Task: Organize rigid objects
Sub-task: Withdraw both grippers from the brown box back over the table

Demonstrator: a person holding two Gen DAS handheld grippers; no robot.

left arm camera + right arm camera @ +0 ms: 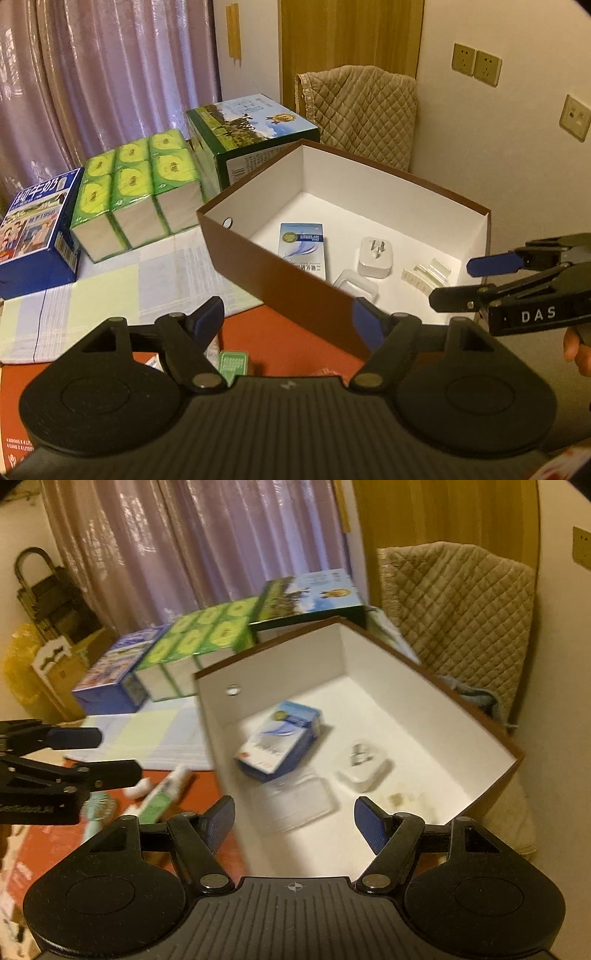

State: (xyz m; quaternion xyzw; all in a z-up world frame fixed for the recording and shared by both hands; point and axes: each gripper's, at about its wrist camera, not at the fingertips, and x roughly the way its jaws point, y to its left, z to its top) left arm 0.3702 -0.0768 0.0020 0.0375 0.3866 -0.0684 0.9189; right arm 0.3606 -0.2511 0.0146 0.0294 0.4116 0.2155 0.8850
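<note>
A brown box with a white inside (258,266) (424,709) stands on the table. In it lie a blue-white carton (304,249) (280,740), a white plug adapter (373,255) (364,768), a clear plastic case (356,286) (295,805) and a clear hair clip (424,275). My left gripper (290,326) (110,753) is open and empty before the box's near wall. My right gripper (295,821) (458,282) is open and empty over the box's near right part. A green-white tube (162,794) lies on the red surface left of the box.
Green tissue packs (136,192), a blue milk carton box (35,229) and a green printed box (251,140) stand behind on a checked cloth (110,291). A small green packet (232,363) lies near my left gripper. A quilted chair (362,110) stands behind the box.
</note>
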